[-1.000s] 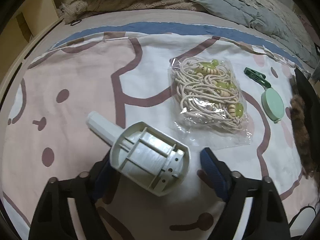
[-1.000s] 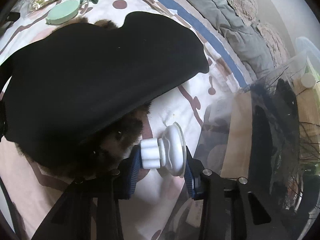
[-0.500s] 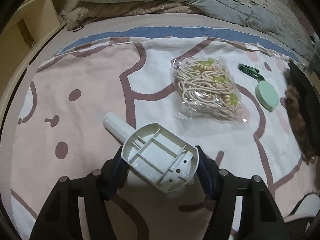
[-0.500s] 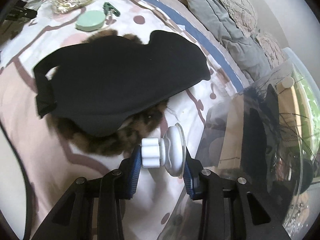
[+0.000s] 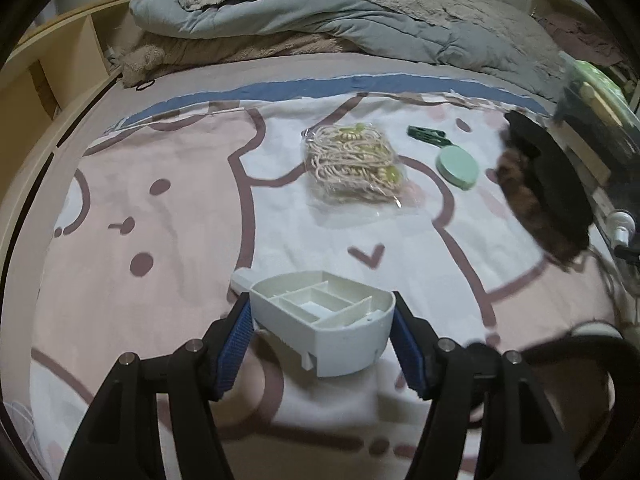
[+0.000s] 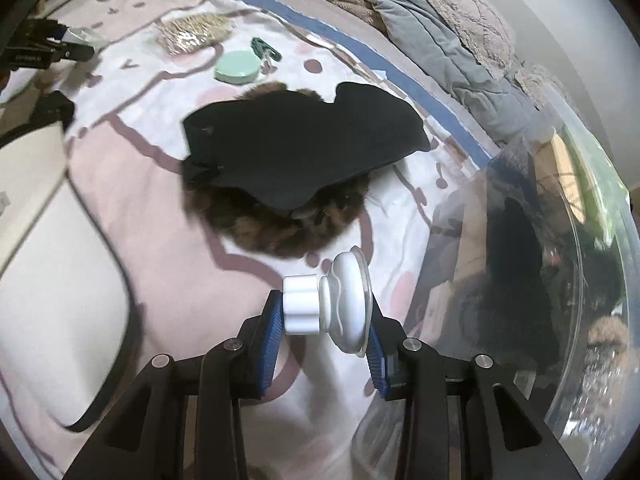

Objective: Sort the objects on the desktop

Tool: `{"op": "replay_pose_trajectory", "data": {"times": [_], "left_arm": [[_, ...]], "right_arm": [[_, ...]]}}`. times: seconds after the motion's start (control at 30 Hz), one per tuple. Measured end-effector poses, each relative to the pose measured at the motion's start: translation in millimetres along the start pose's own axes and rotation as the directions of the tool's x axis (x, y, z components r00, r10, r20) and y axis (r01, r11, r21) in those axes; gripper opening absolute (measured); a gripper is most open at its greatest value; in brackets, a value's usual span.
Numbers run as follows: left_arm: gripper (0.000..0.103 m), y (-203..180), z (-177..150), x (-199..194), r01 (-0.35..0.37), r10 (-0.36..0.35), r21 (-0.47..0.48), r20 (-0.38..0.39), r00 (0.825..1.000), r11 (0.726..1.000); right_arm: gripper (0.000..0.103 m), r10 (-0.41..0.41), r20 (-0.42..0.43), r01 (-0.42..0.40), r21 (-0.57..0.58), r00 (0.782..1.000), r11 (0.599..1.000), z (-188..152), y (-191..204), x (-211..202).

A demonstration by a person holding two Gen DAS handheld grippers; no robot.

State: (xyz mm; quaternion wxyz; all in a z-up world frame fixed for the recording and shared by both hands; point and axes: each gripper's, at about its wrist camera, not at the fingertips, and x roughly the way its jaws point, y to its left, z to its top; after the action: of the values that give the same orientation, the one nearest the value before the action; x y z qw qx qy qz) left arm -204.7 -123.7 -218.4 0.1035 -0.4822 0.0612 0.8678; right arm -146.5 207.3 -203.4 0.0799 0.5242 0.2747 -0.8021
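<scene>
Where the pink-and-white cartoon bedsheet (image 5: 168, 200) spreads below a rumpled grey quilt (image 5: 340, 28), the left gripper (image 5: 322, 330) clamps one white ribbed plastic part (image 5: 326, 326) held above it. Rightward lie one bag of beige cords (image 5: 354, 166), one green clip (image 5: 426, 135), one mint round case (image 5: 457, 167) and one black fur-edged hat (image 6: 296, 152), its fur mostly covered. Farthest right, the right gripper (image 6: 322, 326) grips one white suction-cup knob (image 6: 332, 304) beside a clear container (image 6: 560, 264), its contents blurred.

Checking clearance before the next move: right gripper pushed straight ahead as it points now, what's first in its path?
Probably the brown furry piece under the black cloth. The right gripper, shut on a white suction knob, points at it across bare bedsheet. Depth is unclear; angled lower, it would meet the sheet first.
</scene>
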Motion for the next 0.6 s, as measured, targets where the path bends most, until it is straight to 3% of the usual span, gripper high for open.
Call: {"op": "replay_pose_trajectory", "data": {"times": [0.23, 0.37, 0.47, 0.6], "left_arm": [[0.065, 0.6, -30.9, -11.8, -0.005, 0.007, 0.058, -0.042, 0.999, 0.998], [0.066, 15.4, -48.1, -14.9, -0.030, 0.033, 0.036, -0.080, 0.996, 0.999], [0.080, 24.5, -56.7, -13.3, -0.074, 0.076, 0.017, -0.109, 0.991, 0.997], [0.080, 29.2, -64.1, -13.6, -0.097, 0.097, 0.008, -0.120, 0.988, 0.995]], "right_arm": [[0.038, 0.102, 0.016, -0.102, 0.036, 0.995, 0.994, -12.4, 8.0, -17.9], [0.038, 0.178, 0.024, -0.179, 0.069, 0.984, 0.981, -19.4, 12.4, -26.5], [0.038, 0.219, 0.021, -0.220, 0.090, 0.976, 0.971, -23.7, 14.7, -26.8], [0.038, 0.240, 0.001, -0.239, 0.110, 0.971, 0.965, -29.5, 13.9, -20.4]]}}
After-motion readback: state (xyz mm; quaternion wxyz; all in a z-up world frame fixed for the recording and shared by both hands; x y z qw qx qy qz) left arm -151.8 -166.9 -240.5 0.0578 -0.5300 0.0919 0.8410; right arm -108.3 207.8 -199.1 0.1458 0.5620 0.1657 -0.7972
